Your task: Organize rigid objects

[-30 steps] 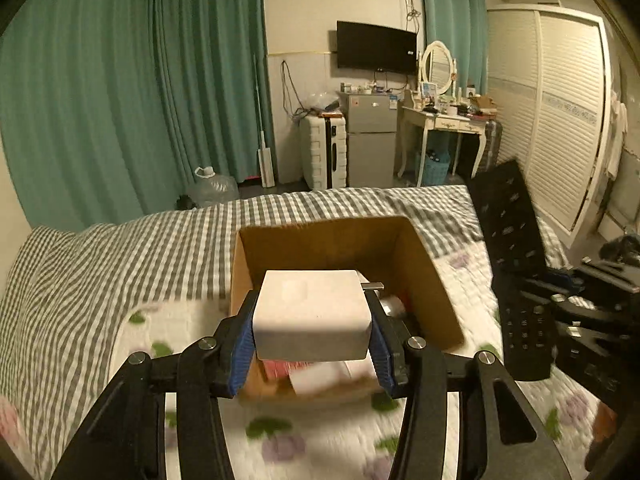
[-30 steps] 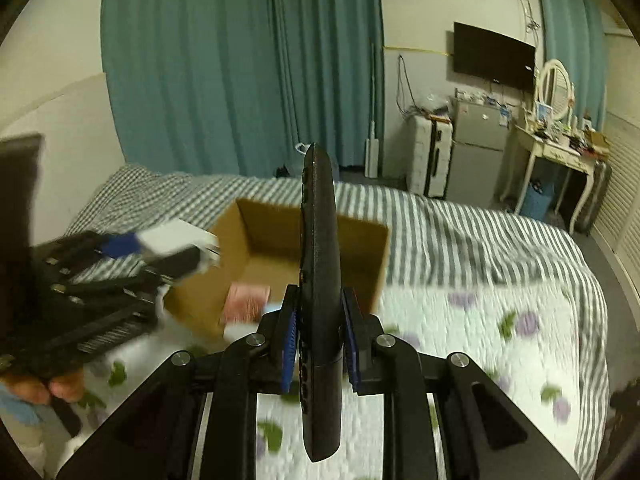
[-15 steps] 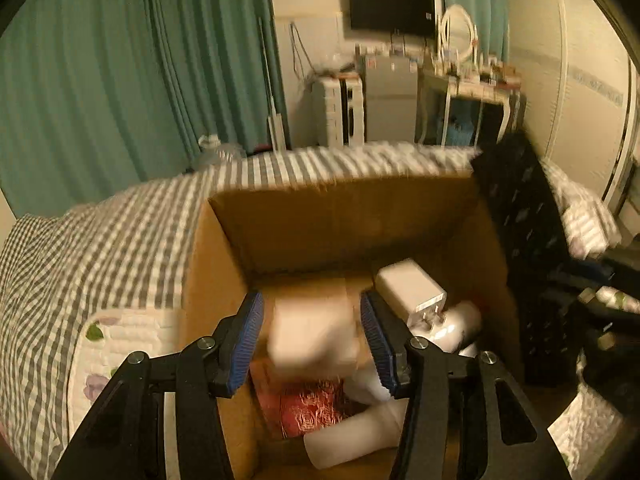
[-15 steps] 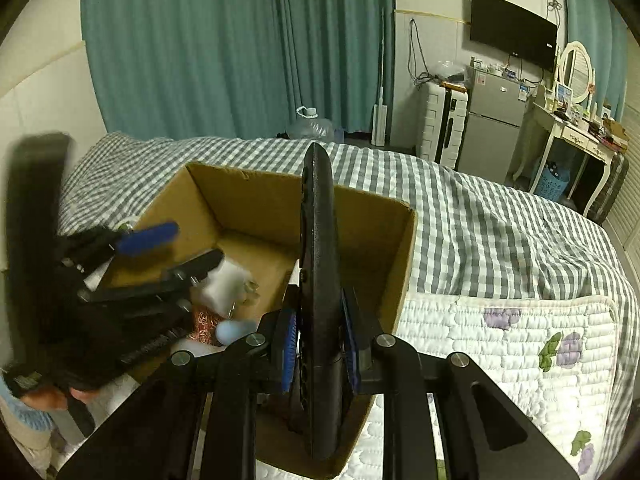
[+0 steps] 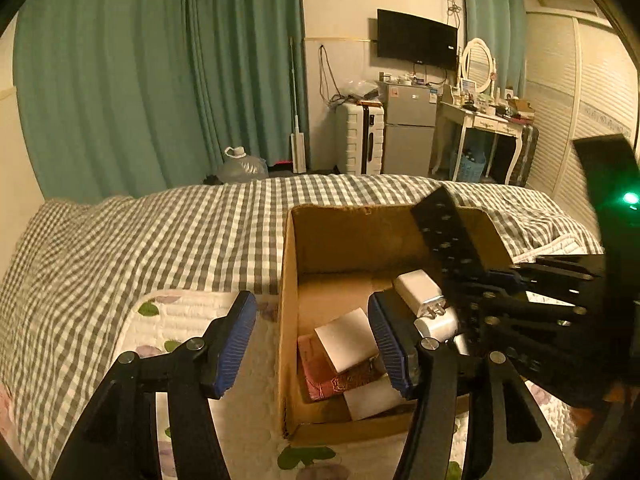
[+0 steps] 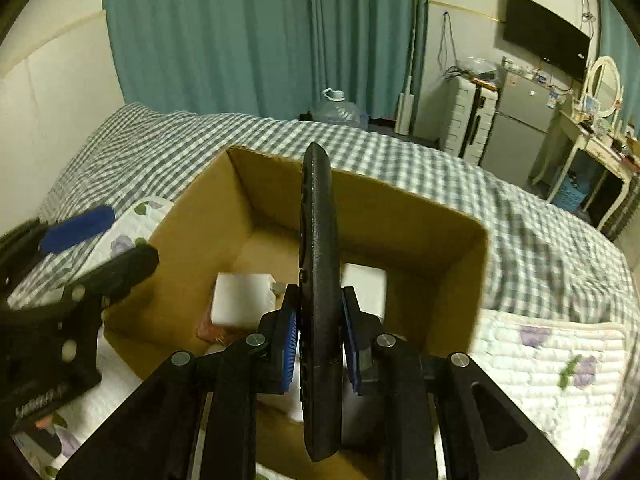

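bedroom scene seen from two handheld tongs over a cardboard box (image 6: 436, 236) that sits on a gingham bed cover (image 5: 160, 232); right gripper (image 6: 320, 332) is clamped narrow on a black remote control (image 6: 318, 240), held on edge with its long body standing up between the blue pads and its top end above the box's open mouth; left gripper (image 5: 312, 336) holds nothing, its jaws are opening wide with only bed and the box's near wall between them; inside the box lie a white charger block (image 5: 416, 286) with metal prongs, a white flat box (image 5: 346, 338) and a reddish packet (image 5: 320, 376); the remote looks stiff, light and smooth-sided plastic, so it probably slips if pinched loosely; the hold sits low on its length, near the bottom end, which likely lets the tall upper part tip; a grip nearer the middle would seem steadier.
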The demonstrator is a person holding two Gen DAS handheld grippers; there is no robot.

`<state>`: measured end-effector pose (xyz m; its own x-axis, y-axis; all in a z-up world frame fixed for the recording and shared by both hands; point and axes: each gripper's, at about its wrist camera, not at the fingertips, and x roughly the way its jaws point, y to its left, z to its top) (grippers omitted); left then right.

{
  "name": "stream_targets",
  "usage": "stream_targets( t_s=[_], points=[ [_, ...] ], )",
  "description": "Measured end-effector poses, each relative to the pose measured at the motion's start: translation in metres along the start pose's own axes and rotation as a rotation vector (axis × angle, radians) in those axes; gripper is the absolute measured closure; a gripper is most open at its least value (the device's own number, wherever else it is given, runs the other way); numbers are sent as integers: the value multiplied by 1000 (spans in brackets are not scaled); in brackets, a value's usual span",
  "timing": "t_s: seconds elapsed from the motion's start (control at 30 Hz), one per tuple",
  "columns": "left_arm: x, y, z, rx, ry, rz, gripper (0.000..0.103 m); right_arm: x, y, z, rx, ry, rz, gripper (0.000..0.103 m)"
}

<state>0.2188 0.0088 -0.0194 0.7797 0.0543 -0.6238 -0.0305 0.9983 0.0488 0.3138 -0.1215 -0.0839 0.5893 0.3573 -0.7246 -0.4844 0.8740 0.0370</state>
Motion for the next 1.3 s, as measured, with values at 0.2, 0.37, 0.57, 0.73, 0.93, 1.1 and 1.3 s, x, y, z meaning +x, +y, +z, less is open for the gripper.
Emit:
stream_targets(
  t_s=[0.2, 0.37, 0.57, 0.73, 0.93, 1.1, 1.3],
  points=[
    [9, 4, -6, 8, 2, -3, 42, 1, -7, 0, 60, -52, -1, 60],
    [0, -1, -5, -4, -14, 14, 40, -29, -8, 0, 62, -116, -39, 60],
    [-39, -23, 7, 5, -94, -26, 40, -89, -5, -6, 34, -186, -116, 59],
    [-95, -36, 16, 36, -203, -9, 37, -151, -10, -11, 63, -269, -142, 55],
    [-174, -45, 13, 63, -407, 25, 28, -226, -6, -30, 84, -407, -206, 28],
    [-198, -46, 0, 72, -452, 58, 25, -254, -3, -63, 165, -520, -254, 0],
    [-185, -40, -27, 53, -456, 76, 25, -233, 3, -94, 217, -507, -262, 0]
  ],
)
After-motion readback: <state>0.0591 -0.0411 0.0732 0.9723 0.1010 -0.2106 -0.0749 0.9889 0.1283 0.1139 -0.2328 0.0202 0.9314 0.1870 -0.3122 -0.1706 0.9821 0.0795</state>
